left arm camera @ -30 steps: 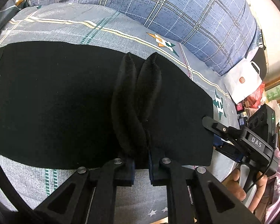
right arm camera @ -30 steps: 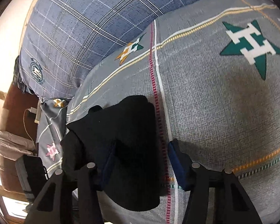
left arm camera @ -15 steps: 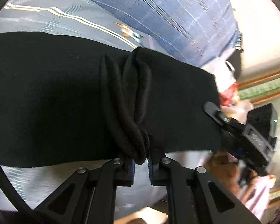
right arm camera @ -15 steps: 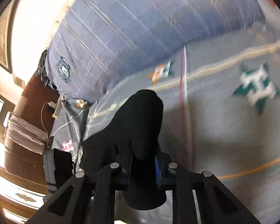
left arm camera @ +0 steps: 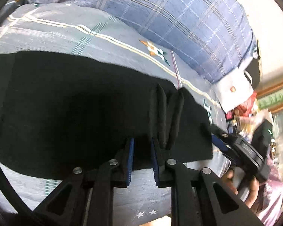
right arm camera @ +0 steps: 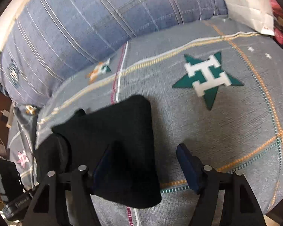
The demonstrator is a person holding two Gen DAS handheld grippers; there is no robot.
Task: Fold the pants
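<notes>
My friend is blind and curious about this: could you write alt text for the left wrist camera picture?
Black fabric pants lie spread flat on a grey bedspread with star patterns, with a few raised pleats near their right end. The left gripper is open just above the near edge, blue pads apart; the right gripper is at the pants' right edge. A blue plaid quilt lies behind.

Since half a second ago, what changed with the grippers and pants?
Both let go: left gripper and right gripper, shut on the black pants then, now stand open. The pinched ridges remain right of the left gripper. Pants stay on the bedspread.
</notes>
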